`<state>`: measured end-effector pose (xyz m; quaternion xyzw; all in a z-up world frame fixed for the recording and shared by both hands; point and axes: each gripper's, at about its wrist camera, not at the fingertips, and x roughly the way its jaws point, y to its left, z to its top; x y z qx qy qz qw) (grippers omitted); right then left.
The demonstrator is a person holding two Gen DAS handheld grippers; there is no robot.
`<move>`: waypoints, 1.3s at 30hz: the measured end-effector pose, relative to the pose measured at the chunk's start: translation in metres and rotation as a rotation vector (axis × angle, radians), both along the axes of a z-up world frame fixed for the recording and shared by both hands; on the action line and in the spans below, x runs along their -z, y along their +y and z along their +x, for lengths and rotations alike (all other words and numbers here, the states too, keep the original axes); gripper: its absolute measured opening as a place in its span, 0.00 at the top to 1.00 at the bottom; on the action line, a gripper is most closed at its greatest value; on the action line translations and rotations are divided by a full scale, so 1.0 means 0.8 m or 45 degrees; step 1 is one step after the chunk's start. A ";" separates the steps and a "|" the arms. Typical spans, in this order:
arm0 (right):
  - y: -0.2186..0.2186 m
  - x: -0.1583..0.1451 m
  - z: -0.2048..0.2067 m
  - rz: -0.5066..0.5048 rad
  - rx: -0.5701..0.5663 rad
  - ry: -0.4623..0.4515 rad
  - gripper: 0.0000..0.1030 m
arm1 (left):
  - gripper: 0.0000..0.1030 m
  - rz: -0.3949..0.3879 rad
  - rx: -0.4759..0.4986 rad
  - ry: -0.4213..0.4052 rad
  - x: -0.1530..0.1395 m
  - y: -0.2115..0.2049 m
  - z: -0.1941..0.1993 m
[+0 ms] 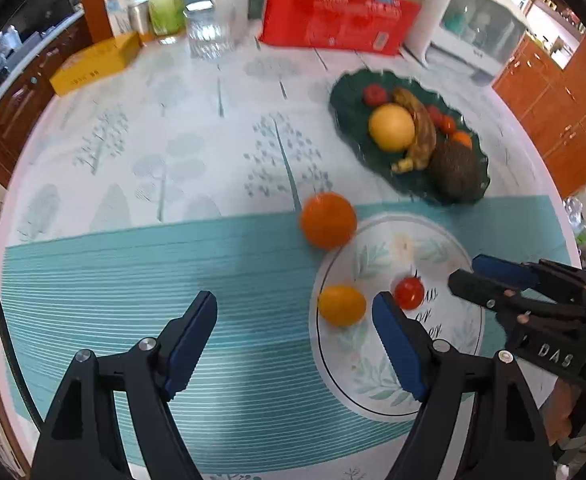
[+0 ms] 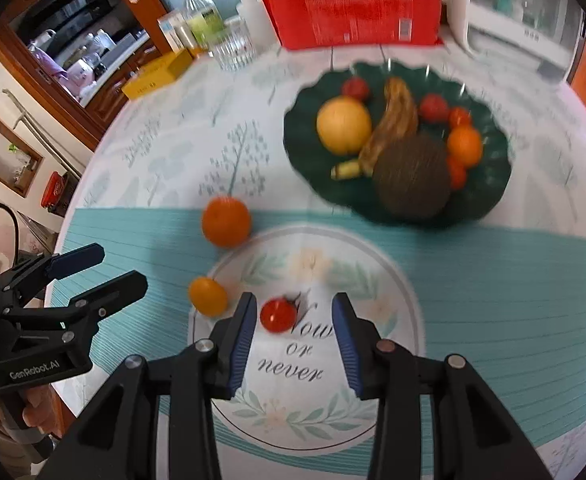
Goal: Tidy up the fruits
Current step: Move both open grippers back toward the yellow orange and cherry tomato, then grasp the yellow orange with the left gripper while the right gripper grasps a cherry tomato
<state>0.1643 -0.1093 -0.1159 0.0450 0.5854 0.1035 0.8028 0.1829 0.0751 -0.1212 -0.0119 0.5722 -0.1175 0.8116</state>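
On the worktop near its front edge lies a white plate carrying a small yellow-orange fruit at its left rim and a red tomato. Both claws are apart and empty: the right claw hovers over the tomato, the left claw left of the plate. An orange touches the plate's far rim; behind, toward the far right edge, a green dish holds more fruit.

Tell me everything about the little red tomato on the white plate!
The small, round, shiny red tomato has a dark green stalk end on its upper right. It rests near the middle of the white flower-patterned plate, next to the printed words. It lies just ahead of the right gripper, whose open fingers are not touching it.
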 end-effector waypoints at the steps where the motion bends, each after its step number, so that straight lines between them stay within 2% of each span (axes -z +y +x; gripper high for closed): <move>1: 0.002 0.009 -0.002 0.005 0.001 0.014 0.62 | 0.23 -0.010 0.011 0.015 0.008 -0.002 0.001; 7: 0.009 0.040 -0.006 0.004 0.009 0.049 0.62 | 0.24 -0.056 0.037 0.069 0.035 -0.010 0.009; 17: 0.029 0.060 -0.002 -0.023 -0.049 0.031 0.62 | 0.26 -0.108 0.078 0.129 0.059 -0.020 0.024; 20: 0.036 0.060 0.000 -0.049 -0.070 -0.004 0.65 | 0.28 -0.114 0.086 0.146 0.064 -0.024 0.027; 24: 0.040 0.060 0.001 -0.094 -0.087 -0.035 0.73 | 0.31 -0.140 0.084 0.173 0.070 -0.025 0.030; 33: 0.039 0.060 -0.007 -0.131 -0.128 -0.066 0.73 | 0.36 -0.138 0.098 0.180 0.073 -0.033 0.029; 39: 0.031 0.058 -0.010 -0.128 -0.119 -0.060 0.74 | 0.46 -0.117 0.107 0.169 0.072 -0.041 0.027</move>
